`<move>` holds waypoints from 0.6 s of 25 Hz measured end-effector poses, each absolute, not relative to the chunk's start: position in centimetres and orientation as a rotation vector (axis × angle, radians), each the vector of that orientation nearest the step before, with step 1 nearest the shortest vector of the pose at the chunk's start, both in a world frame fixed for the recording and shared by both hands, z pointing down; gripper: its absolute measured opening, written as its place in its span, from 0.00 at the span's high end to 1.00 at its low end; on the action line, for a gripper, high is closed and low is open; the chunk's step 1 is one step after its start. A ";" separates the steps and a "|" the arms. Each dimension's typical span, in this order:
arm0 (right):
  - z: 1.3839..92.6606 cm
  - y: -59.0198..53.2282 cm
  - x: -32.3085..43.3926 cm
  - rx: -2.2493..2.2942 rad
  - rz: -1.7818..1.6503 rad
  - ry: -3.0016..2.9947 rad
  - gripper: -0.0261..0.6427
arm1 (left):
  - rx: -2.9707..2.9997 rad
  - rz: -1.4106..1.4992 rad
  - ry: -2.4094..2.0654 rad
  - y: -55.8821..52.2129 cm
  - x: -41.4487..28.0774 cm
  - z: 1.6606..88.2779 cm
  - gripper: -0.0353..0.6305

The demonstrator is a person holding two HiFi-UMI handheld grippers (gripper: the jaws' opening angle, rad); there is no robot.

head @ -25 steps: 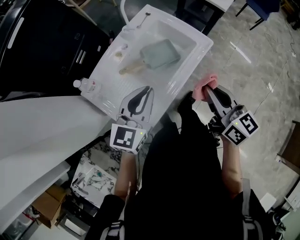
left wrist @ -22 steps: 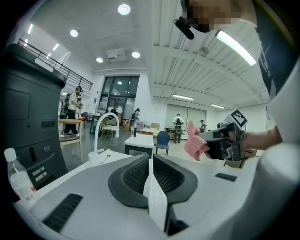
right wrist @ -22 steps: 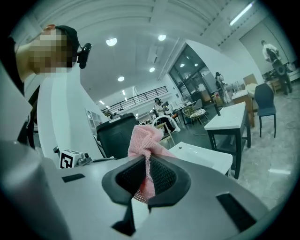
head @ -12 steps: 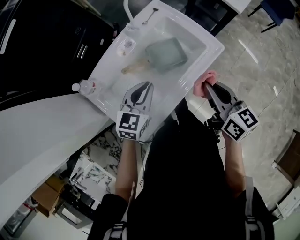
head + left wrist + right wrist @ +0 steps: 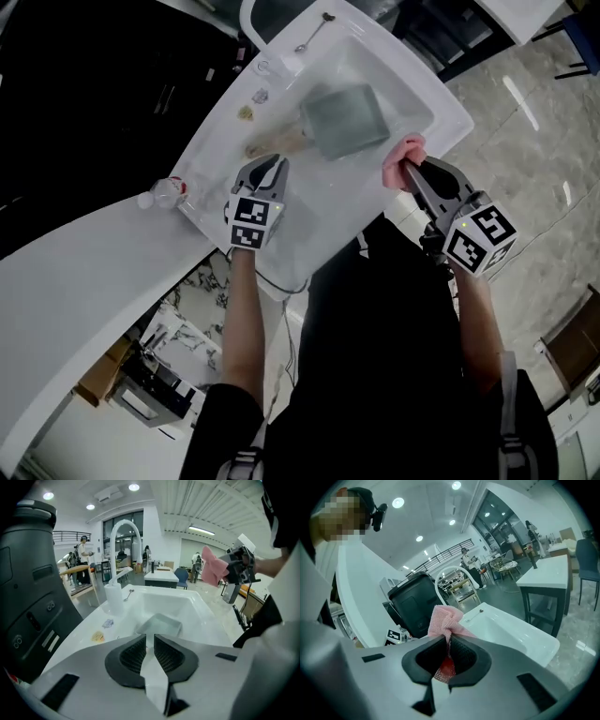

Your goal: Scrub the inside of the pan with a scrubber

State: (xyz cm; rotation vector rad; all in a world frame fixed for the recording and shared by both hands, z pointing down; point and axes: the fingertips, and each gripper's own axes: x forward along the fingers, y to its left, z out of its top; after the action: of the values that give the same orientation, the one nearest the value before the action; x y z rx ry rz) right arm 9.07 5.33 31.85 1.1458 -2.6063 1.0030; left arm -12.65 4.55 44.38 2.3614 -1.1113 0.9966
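Left gripper view: left tongs [image 5: 150, 638] barely apart, empty, half-hiding pan [image 5: 162, 623] | right tongs [image 5: 447, 640] clamp scrubber [image 5: 443, 618]

Pan [image 5: 160, 623]: near part was hidden behind the left tongs [image 5: 149, 637].
Scrubber [image 5: 444, 618]: lower end was buried inside the right tongs [image 5: 449, 638].
Ledge scraps [image 5: 246, 112]: were too small to identify.

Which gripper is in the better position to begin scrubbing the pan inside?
Right. The right gripper is shut on the pink scrubber, beside the sink holding the pan. The left gripper is empty.
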 end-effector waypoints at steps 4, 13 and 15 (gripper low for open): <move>33.6 3.5 8.6 1.040 1.017 -2.594 0.90 | 2.340 1.165 -1.072 3.1 -13.1 47.8 0.85; 37.0 1.5 7.4 0.924 1.032 -2.550 0.90 | 2.268 1.370 -0.967 1.1 -14.9 54.0 0.71; 37.8 1.2 7.2 0.911 1.036 -2.538 0.90 | 2.269 1.399 -0.935 0.8 -15.2 55.1 0.67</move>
State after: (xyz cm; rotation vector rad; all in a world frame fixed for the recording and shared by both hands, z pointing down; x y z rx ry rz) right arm 7.23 1.21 37.83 0.9108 -2.5382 1.0361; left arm -15.16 0.79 55.13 2.2691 -0.9348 1.3992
